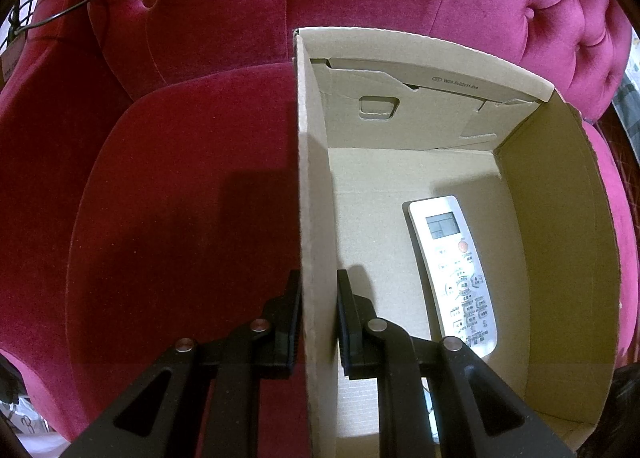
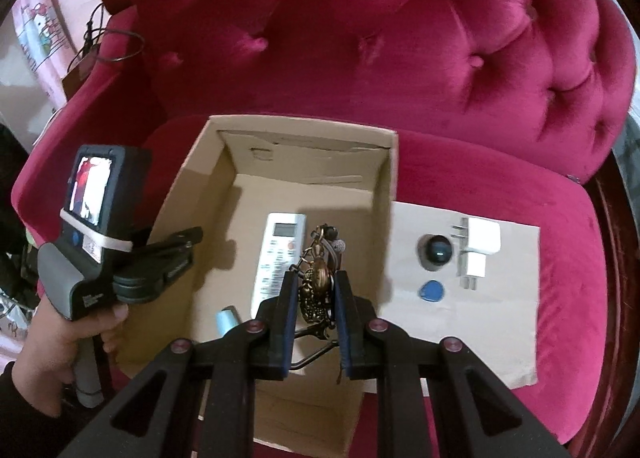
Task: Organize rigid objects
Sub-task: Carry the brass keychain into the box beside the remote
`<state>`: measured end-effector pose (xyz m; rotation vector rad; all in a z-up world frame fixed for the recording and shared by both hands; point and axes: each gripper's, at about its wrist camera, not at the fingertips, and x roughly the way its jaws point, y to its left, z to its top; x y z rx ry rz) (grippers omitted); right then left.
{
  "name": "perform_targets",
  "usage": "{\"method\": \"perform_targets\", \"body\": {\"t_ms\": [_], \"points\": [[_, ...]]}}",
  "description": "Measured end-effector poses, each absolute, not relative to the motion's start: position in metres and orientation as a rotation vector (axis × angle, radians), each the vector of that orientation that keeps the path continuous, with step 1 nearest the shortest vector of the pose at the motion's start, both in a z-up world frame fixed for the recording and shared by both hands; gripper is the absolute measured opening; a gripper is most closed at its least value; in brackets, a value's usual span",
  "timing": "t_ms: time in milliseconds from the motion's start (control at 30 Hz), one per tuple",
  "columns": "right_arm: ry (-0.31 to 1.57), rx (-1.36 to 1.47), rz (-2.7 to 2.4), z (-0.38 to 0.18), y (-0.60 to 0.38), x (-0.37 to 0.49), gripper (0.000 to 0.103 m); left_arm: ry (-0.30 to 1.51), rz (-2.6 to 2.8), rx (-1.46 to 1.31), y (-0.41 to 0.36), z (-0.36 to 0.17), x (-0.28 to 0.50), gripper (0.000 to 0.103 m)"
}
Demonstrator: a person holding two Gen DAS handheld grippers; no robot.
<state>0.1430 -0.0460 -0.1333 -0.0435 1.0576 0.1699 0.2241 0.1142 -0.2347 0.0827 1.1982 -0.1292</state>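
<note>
Right gripper (image 2: 316, 290) clamps a brass keychain (image 2: 316, 286) above the cardboard box (image 2: 208, 161) on the pink sofa (image 2: 360, 37); left gripper (image 1: 318, 298) pinches the box's left wall. Inside lie a white remote (image 2: 278, 254) and a light-blue thing (image 2: 228, 320). On the right flap rest a charger (image 2: 482, 248), dark ball (image 2: 437, 252) and blue tag (image 2: 432, 290); the box's far half is free.

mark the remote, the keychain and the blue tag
remote (image 2: 280, 258), right wrist view, on its keypad.
keychain (image 2: 316, 286), right wrist view, on the brass charm between the fingers.
blue tag (image 2: 432, 291), right wrist view, on its middle.
</note>
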Motion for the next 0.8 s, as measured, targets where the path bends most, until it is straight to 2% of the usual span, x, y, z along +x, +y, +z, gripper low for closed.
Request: {"method": "perform_targets", "body": {"t_ms": [800], "points": [[1.172, -0.063, 0.254, -0.215, 0.003, 0.159, 0.017, 1.197, -0.141, 0.074, 0.12, -0.233, 0.224, 0.016]]}}
